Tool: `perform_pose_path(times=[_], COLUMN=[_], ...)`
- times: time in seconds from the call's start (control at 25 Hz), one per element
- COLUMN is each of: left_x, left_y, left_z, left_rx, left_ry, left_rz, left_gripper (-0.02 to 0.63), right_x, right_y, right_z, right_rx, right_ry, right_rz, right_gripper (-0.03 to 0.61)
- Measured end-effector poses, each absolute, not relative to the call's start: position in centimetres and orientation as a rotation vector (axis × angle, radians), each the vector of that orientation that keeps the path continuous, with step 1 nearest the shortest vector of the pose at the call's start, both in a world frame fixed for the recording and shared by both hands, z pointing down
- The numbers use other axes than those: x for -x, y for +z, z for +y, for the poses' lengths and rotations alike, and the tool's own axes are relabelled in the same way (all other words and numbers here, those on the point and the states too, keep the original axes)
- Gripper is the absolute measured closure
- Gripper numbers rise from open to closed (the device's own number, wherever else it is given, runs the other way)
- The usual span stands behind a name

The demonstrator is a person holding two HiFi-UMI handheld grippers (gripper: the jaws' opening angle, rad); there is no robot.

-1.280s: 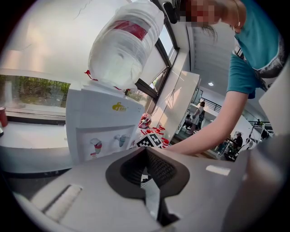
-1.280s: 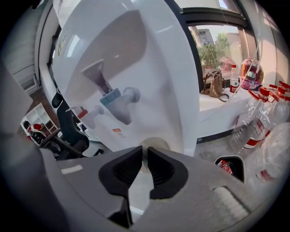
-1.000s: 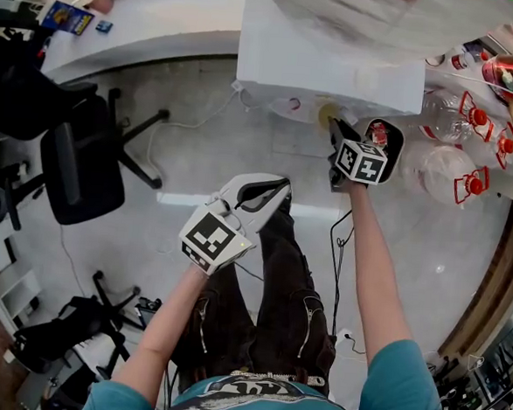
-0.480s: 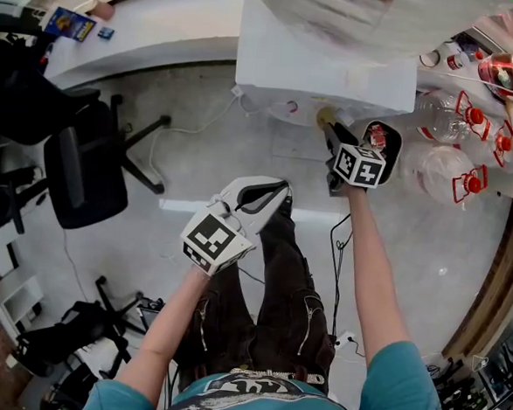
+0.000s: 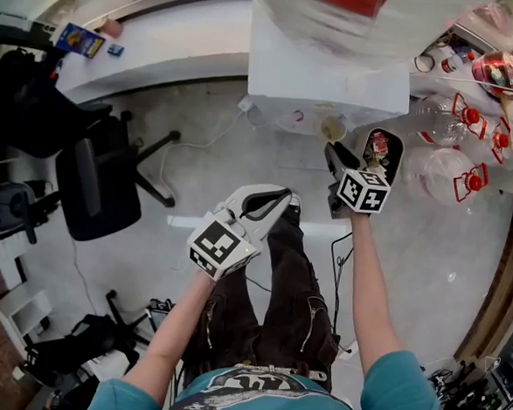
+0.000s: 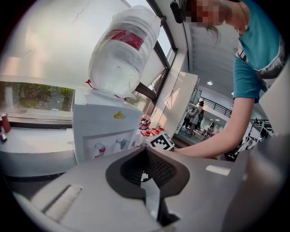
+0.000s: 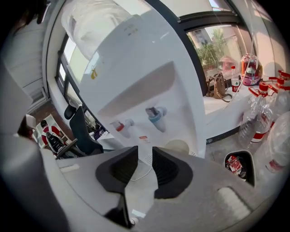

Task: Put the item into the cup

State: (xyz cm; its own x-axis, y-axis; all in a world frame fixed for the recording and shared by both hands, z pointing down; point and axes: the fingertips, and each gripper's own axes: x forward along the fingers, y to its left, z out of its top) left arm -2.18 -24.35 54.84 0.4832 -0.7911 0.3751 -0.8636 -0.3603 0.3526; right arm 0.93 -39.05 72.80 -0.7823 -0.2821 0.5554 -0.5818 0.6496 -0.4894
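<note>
- White water dispenser (image 5: pixel 336 74) stands against the wall, with a big clear bottle (image 6: pixel 122 54) upside down on top; the bottle has a red label.
- Cream-coloured cup (image 7: pixel 177 146) sits in the dispenser's recess, below the red tap (image 7: pixel 121 125) and the blue tap (image 7: pixel 155 115). From the head view the cup (image 5: pixel 334 128) shows as a pale round rim at the dispenser's front edge.
- The right gripper (image 5: pixel 333 151) is held out just in front of the cup and points at it. In its own view the right gripper (image 7: pixel 145 158) has its dark pads a narrow gap apart, with nothing between them and the dispenser front showing through the gap.
- The left gripper (image 5: pixel 279 195) is lower and nearer the person's body, above the dark trousers (image 5: pixel 285 298), well apart from the dispenser. In its own view the left gripper (image 6: pixel 145 167) has its pads pressed together and nothing in them.
- A black bin (image 5: pixel 381 151) with red-and-white rubbish in it stands on the grey floor (image 5: pixel 190 151), just right of the right gripper.
- Clear empty bottles (image 5: pixel 452 170) with red handles lie to the right of the bin.
- A black office chair (image 5: pixel 96 180) stands to the left, well apart from both grippers.
</note>
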Motion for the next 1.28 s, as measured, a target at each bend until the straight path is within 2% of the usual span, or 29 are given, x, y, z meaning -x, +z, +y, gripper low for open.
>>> perform_pose_path(times=[0.84,1.28], left_x=[7.6,12.2], left_y=[48.3,45.3], left_z=[-15.0,-6.4], left_rx=[-2.273,-2.268], left_ry=[0.160,0.104], left_rz=[-1.405,-1.460], left_gripper=[0.615,0.615], right_x=[2.3,5.8], right_y=[51.7,44.6], right_z=[-25.1,-16.5], right_rx=[-0.615,-0.593], right_ry=[0.760,0.662], right_rz=[-2.756,-2.844], right_gripper=[0.491,0.491])
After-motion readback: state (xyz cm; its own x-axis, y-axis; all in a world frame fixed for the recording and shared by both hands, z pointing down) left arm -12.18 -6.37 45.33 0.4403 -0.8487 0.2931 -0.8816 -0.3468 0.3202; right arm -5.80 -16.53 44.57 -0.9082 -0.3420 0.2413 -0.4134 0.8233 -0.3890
